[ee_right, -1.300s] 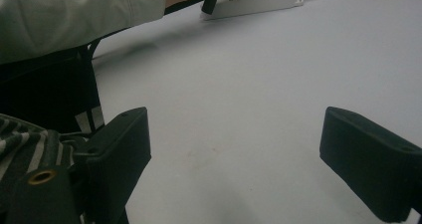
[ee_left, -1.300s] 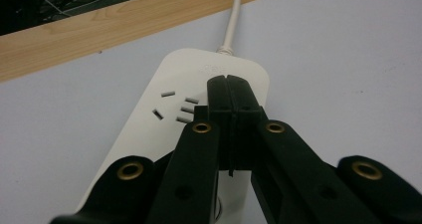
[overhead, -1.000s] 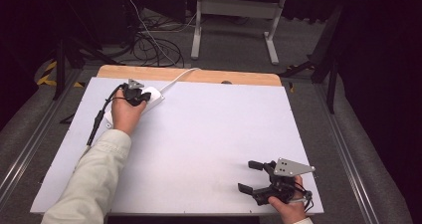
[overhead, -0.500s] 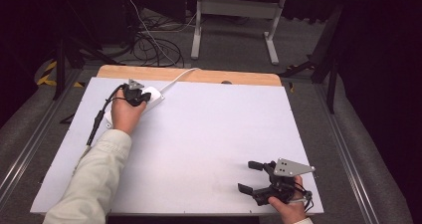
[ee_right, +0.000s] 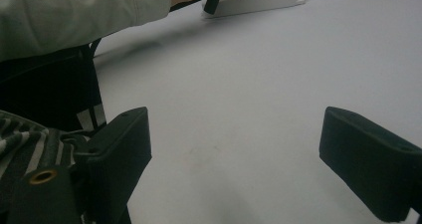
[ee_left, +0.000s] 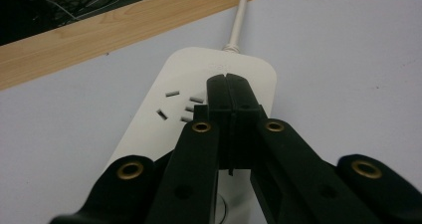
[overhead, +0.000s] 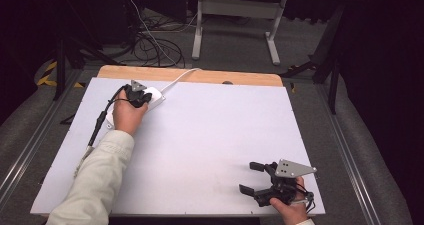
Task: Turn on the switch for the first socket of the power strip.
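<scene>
From the high view, a white tabletop (overhead: 200,145) with a wooden back edge sits in a dark room with grey floor, tangled cables (overhead: 150,42) and a white table frame (overhead: 235,20) behind. The left gripper (overhead: 136,96) rests on a white power strip (overhead: 154,97) at the far left corner, arm stretched out in a pale sleeve (overhead: 97,180). The right gripper (overhead: 253,177) lies near the front right edge — fingers wide apart, holding nothing.

In the left gripper view, the fingers (ee_left: 219,104) are pressed tight together on top of the power strip (ee_left: 174,109), beside its slots.

In the right gripper view, the fingers (ee_right: 124,139) stand far apart over bare tabletop (ee_right: 239,84) — the power strip (ee_right: 259,0) lies far off.
</scene>
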`<state>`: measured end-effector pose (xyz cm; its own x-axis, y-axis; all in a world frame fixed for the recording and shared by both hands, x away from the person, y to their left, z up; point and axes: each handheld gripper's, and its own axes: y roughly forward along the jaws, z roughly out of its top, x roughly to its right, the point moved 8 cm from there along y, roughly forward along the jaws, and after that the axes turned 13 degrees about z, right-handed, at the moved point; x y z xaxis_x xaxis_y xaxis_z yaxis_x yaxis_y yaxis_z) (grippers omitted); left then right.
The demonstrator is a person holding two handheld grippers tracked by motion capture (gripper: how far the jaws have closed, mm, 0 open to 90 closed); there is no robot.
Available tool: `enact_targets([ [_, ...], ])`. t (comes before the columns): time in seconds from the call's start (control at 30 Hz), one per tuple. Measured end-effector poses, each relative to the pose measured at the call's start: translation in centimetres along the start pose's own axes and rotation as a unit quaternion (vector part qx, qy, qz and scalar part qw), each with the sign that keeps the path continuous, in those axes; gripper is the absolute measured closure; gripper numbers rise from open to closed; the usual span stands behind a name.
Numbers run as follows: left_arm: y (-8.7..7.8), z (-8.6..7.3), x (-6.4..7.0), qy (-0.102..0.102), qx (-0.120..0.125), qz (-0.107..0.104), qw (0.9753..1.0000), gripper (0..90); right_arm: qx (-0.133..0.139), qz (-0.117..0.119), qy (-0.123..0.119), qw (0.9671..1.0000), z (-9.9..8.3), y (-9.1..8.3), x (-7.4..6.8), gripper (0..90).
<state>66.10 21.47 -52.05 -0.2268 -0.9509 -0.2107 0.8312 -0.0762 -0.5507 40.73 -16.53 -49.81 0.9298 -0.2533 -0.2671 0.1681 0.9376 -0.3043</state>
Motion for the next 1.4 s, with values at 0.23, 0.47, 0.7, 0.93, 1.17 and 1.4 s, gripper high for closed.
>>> enact_targets([
  [0.23, 0.0, 0.0, 0.3, 0.007, -0.002, 0.005, 1.0, 90.0, -0.001, 0.0, 0.001, 1.0, 0.0, 0.0, 0.0, 13.5],
  [0.47, 0.0, 0.0, 0.4, 0.012, -0.007, 0.008, 0.9999, 90.0, -0.002, 0.0, 0.002, 1.0, -0.1, 0.0, 0.1, 13.5],
  [0.7, -0.1, 0.0, 0.4, 0.013, -0.008, 0.002, 0.9999, 90.0, -0.002, 0.0, 0.003, 1.0, -0.2, 0.0, 0.0, 13.5],
  [0.93, -0.8, 0.8, 0.4, -0.029, 0.005, -0.026, 0.9992, 90.0, -0.005, -0.004, 0.0, 1.0, -0.2, 0.0, 0.1, 13.6],
  [1.17, -3.9, 3.2, 0.5, -0.026, 0.024, -0.051, 0.9981, 90.0, 0.005, -0.006, 0.002, 1.0, 0.2, -0.3, 0.4, 13.5],
  [1.4, -5.7, 4.1, 0.4, -0.024, 0.028, -0.055, 0.9978, 87.0, 0.004, -0.003, 0.0, 1.0, 0.3, 0.0, 0.5, 13.6],
])
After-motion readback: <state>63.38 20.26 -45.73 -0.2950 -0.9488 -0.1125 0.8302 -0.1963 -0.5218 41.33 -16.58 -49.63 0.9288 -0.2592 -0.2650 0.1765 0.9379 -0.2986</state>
